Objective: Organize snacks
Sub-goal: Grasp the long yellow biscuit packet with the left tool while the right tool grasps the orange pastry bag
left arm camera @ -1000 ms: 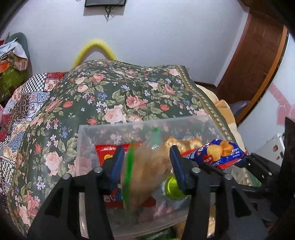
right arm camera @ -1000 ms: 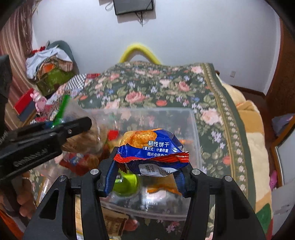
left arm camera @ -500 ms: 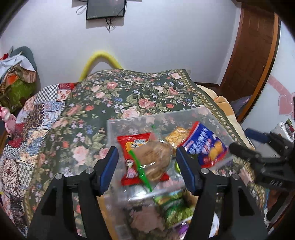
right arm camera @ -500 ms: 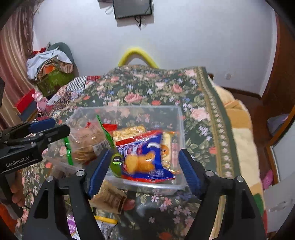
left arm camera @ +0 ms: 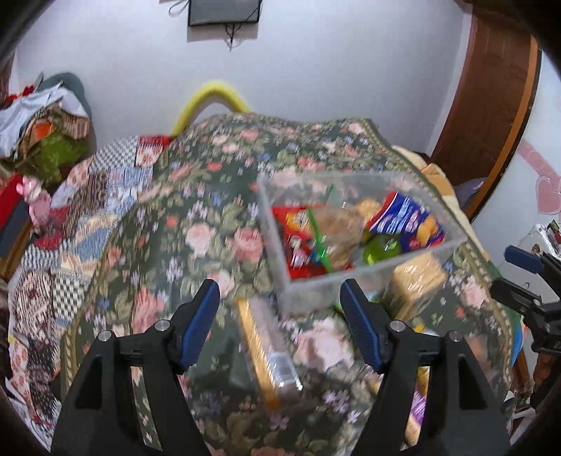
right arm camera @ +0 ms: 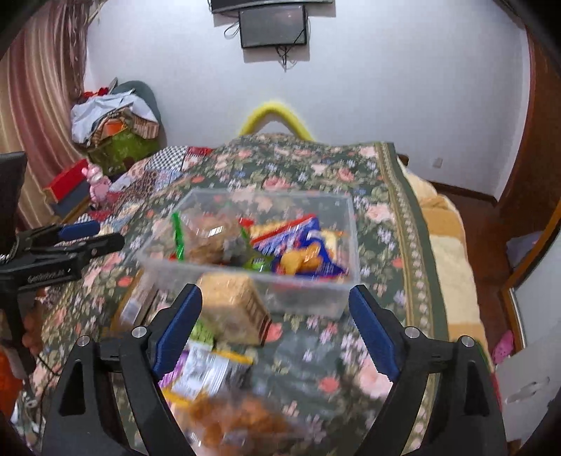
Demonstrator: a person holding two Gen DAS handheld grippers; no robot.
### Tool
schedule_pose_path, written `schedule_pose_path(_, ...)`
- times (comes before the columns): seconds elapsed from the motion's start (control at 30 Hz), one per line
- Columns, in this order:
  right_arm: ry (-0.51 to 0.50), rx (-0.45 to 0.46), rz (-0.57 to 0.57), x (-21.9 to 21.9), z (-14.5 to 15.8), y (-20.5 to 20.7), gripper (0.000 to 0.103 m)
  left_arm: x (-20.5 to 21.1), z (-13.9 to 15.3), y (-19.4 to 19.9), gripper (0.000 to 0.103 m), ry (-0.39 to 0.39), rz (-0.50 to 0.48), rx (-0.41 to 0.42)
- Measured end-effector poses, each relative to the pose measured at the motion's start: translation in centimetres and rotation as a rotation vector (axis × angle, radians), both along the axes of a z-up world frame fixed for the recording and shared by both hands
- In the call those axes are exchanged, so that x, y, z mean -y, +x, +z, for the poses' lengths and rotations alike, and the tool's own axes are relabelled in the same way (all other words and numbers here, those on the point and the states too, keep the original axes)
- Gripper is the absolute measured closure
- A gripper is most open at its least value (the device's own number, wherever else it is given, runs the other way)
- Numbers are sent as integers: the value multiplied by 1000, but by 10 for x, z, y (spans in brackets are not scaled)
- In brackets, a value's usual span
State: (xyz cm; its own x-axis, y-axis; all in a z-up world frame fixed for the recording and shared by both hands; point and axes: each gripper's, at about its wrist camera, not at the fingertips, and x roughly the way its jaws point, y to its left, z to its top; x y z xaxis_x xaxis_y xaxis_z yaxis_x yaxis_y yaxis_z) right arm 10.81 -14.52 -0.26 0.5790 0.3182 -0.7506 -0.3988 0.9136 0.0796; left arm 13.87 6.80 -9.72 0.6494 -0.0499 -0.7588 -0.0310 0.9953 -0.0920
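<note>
Both grippers [left arm camera: 280,308] [right arm camera: 275,315] now withdrawn, spread, empty, snacks in bin [right arm camera: 245,273], blurry.

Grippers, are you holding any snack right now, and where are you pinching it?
No. The left gripper and right gripper are both open and empty; the snacks lie in the clear box or on the bedspread.

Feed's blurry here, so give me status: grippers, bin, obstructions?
Left gripper open, empty. Right gripper open, empty. Clear bin holds blue packet, cookie bag. Loose snacks before bin.

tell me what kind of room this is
Most likely a bedroom in a home: a bed under a floral bedspread serves as the work surface, clothes are piled in the corner, and a small screen hangs on the wall.
</note>
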Motion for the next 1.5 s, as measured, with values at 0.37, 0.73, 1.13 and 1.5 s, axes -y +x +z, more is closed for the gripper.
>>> schedule_pose_path(0.37,1,-178,-10,4,-53,-24,19,1,-66,-12,32,-22,32,-136)
schedule_pose_path(0.73,-11,-189,-51,15,-63,-35,16,-2,-96,-4,33,-24,80,-148)
schedule_pose_path(1.13,-21,-172,-105,30,-58,-44,16,-3,-96,-16,65,38,77,-120)
schedule_pose_path(1.5,88,-239,-153,50,-63,-48,23,-5,-69,-50,67,44,61,-73)
